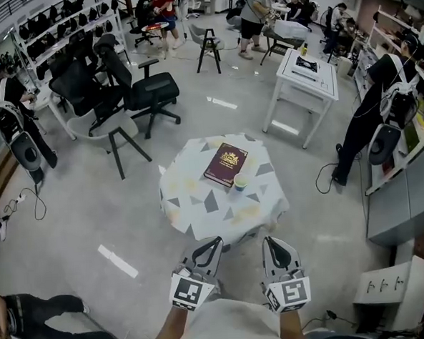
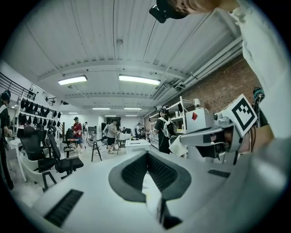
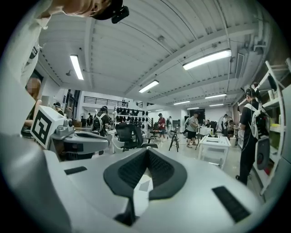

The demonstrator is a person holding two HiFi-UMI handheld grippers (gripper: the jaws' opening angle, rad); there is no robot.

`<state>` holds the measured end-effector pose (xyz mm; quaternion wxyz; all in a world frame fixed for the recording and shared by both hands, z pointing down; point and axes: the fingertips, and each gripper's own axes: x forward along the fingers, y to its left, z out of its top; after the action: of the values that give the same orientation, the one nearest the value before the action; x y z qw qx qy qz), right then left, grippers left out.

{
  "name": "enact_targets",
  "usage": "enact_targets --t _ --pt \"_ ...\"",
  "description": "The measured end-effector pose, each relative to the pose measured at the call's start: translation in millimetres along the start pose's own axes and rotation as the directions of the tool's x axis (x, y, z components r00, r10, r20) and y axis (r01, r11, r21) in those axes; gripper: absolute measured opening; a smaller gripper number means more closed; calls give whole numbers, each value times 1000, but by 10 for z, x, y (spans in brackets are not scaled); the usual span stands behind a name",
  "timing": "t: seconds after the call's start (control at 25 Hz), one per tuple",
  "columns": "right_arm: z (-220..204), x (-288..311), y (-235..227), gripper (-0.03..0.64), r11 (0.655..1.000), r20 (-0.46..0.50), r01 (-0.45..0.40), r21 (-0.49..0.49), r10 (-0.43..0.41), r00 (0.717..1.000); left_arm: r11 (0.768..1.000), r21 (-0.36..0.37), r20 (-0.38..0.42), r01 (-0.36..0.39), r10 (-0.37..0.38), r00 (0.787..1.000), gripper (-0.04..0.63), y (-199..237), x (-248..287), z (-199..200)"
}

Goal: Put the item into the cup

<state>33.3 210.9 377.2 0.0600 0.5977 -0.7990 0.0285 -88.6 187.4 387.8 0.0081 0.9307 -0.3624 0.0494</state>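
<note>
As we hold them short of the bench's (image 1: 189, 202) near edge, the left hand-held gripper (image 1: 217, 240) and right hand-held gripper (image 1: 268, 240) each have their jaws pressed together, gripping nothing. We note the cup (image 1: 240, 181) stands mid-bench, just beside the dark red book's (image 1: 226, 163) near corner.

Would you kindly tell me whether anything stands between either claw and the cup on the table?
Nothing visible does. Only bare patterned tablecloth lies between the cup and the left claw and right claw. The maroon book lies beyond the cup, out of the way.
</note>
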Motion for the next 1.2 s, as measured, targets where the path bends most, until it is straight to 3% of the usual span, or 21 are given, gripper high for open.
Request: enact_targets --t 0.52,1.2 --pt "-85 377 59 6 999 -52 40 -29 -42 998 999 -38 7 36 -35 999 12 374 184 -149" --pt "-91 899 -299 6 1000 -39 10 12 -9 999 1000 -6 -35 16 -16 999 12 628 742 -142"
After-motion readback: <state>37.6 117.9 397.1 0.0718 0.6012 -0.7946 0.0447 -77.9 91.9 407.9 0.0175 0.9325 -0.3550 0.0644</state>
